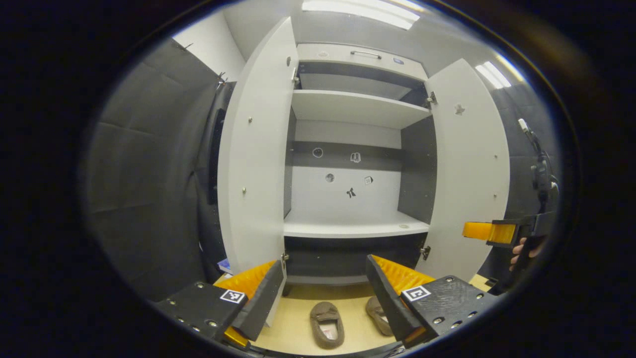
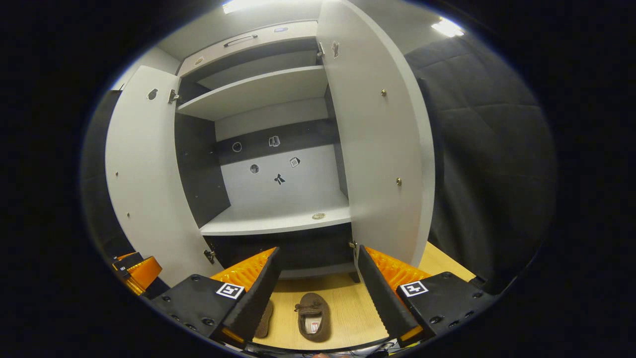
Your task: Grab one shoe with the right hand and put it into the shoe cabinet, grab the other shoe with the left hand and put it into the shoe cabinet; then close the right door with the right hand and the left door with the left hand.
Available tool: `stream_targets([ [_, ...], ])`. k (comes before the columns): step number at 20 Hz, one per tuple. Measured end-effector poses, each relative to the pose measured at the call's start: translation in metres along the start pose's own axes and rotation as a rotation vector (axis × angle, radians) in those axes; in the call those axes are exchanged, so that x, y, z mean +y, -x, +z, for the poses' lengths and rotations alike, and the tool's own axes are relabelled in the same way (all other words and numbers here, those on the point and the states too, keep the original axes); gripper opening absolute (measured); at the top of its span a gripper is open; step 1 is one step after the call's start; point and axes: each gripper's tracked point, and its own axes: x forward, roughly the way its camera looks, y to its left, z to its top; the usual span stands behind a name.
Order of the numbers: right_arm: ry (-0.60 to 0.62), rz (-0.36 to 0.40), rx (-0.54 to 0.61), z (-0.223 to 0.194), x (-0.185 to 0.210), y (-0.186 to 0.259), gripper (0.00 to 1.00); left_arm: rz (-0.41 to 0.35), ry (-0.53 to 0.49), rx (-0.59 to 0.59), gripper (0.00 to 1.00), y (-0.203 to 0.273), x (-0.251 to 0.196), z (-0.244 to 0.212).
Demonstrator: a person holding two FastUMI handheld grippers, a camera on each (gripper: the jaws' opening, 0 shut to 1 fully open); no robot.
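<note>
Shoe cabinet [image 1: 348, 149]: stands with both doors swung wide; shelves bare, small stickers on the back panel.
Left door [image 1: 256, 149]: open, seen at the left of the left gripper view; in the right gripper view it is the panel on the left side [image 2: 144, 174].
Right door [image 1: 469, 164]: open; in the right gripper view it stands large and close, right of centre [image 2: 382, 149].
Shoes: two brown slippers lie on the wooden floor [image 1: 298, 318] in front of the cabinet, toes toward it.
First shoe [image 1: 327, 324]: lies whole between the fingers in the left gripper view; in the right gripper view it is half hidden behind the left finger [image 2: 265, 320].
Second shoe [image 1: 378, 314]: partly covered by the right finger in the left gripper view; in the right gripper view it lies in full between the fingers [image 2: 312, 315].
Left tongs [image 1: 323, 293]: spread wide, holding nothing, above the floor; part of them also shows at the lower left edge of the right gripper view.
Right tongs [image 2: 315, 288]: spread wide, holding nothing, above the second shoe.
Right tongs from the left gripper view: seen at the far right by the right door, with a hand [image 1: 521, 251] gripping the handle.
</note>
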Motion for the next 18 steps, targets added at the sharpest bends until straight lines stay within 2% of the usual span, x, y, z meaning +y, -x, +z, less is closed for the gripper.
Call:
stream_targets([
  [5,0.012,0.03,0.055,-0.007,0.015,-0.029,0.98,-0.005,0.01,0.009,1.0,-0.009,0.004,0.002],
  [9,0.036,0.077,0.129,-0.028,0.034,-0.051,0.98,-0.005,0.007,0.026,0.98,-0.013,0.009,-0.001],
  [12,0.077,0.113,0.222,-0.062,0.045,-0.064,0.98,-0.004,0.048,0.045,1.0,-0.013,0.009,-0.003],
  [16,0.105,0.123,0.349,-0.115,0.049,-0.08,0.97,0.005,-0.036,0.039,0.98,-0.014,0.012,-0.002],
  [18,0.099,0.126,0.415,-0.145,0.053,-0.085,0.98,-0.012,-0.032,0.053,0.98,-0.016,0.01,-0.009],
])
